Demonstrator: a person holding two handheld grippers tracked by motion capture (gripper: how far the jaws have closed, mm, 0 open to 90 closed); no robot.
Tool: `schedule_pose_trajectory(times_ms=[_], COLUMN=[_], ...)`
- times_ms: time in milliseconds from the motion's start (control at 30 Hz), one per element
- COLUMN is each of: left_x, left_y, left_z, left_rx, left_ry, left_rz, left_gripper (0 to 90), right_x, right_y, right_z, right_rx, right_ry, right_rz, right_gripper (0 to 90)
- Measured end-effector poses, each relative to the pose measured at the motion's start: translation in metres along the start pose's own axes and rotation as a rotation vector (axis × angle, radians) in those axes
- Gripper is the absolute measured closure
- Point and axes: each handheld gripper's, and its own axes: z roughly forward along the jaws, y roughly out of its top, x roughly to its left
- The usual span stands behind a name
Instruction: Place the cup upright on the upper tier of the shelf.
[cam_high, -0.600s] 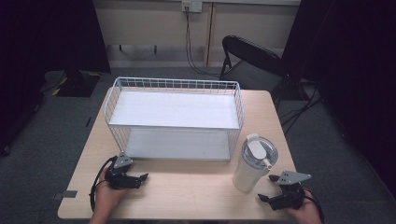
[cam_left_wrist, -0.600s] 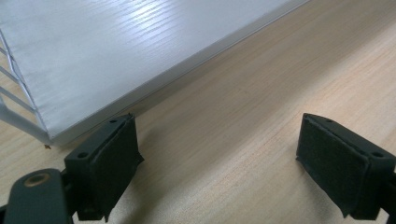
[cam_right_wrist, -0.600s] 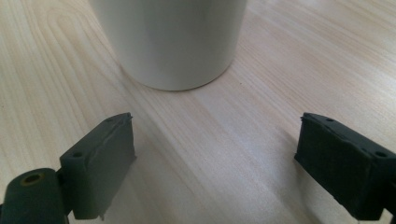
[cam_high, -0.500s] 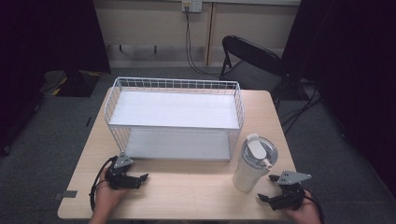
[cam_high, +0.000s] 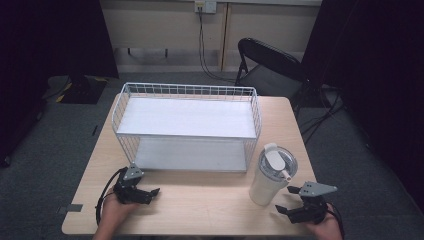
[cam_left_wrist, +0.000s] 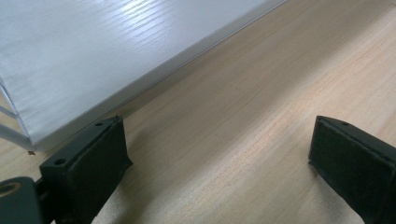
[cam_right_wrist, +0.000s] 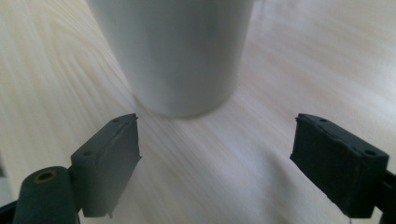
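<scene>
Two tiers make up the white wire rack (cam_high: 186, 127), the largest thing on the wooden table (cam_high: 200, 205); it stands toward the far side, both its white shelves bare. Near its right end, just apart from its corner, a tall white tumbler (cam_high: 269, 176) stands upright, with a clear lid and a pale tab lying across it.

The right gripper (cam_high: 294, 201) rests low at the near right edge of the table, its jaws spread wide and empty, aimed at the tumbler's base from just to its near right. In the right gripper view the tumbler's wall (cam_right_wrist: 180, 51) rises straight ahead, a little left of the middle of the gap between the two pads (cam_right_wrist: 109, 161). The left gripper (cam_high: 148, 192) lies at the near left, also spread and holding nothing, with the rack's lower shelf (cam_left_wrist: 98, 60) just beyond its left pad.

The step in hand looks like a reach for the tumbler. To do it well, the right gripper should slide forward with the jaws held as wide as they are, since the tumbler looks nearly as broad as the gap. It should shift slightly left so that the cup sits centred, and rise somewhat before closing: a grip at the very foot of a tall cup invites tipping. Closing should be slow and square, both pads meeting the smooth wall together.
</scene>
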Motion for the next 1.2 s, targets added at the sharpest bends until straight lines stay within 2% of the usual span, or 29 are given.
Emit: schedule_pose_trajectory(times_ms=[300,367,600,667,767,833,900,1033,1200], left_x=[0.000,0.000,0.000,0.000,0.000,0.000,0.000,0.000,0.000], left_y=[0.000,0.000,0.000,0.000,0.000,0.000,0.000,0.000,0.000], left_z=[0.000,0.000,0.000,0.000,0.000,0.000,0.000,0.000,0.001], left_rx=[0.000,0.000,0.001,0.001,0.002,0.002,0.003,0.001,0.001], left_ry=[0.000,0.000,-0.001,-0.002,-0.004,-0.004,-0.004,-0.004,-0.007], left_rz=[0.000,0.000,0.001,0.002,0.003,0.003,0.004,0.003,0.003], left_gripper=[4.0,4.0,3.9,3.8,3.7,3.5,3.4,3.2,2.0], right_x=[0.013,0.015,0.013,0.012,0.012,0.014,0.015,0.012,0.010], right_y=[0.021,0.024,0.030,0.031,0.035,0.038,0.042,0.044,0.048], right_z=[-0.012,-0.013,-0.017,-0.017,-0.015,-0.013,-0.010,-0.006,-0.002], right_rx=[-0.125,-0.149,-0.232,-0.237,-0.247,-0.245,-0.242,-0.266,-0.275], right_ry=[0.059,0.057,0.068,0.068,0.093,0.089,0.061,0.075,0.073], right_rz=[-0.032,-0.041,-0.024,-0.022,-0.025,-0.040,-0.047,-0.027,-0.034], right_gripper=[13.0,12.1,11.6,11.6,11.6,11.2,11.3,11.3,11.3])
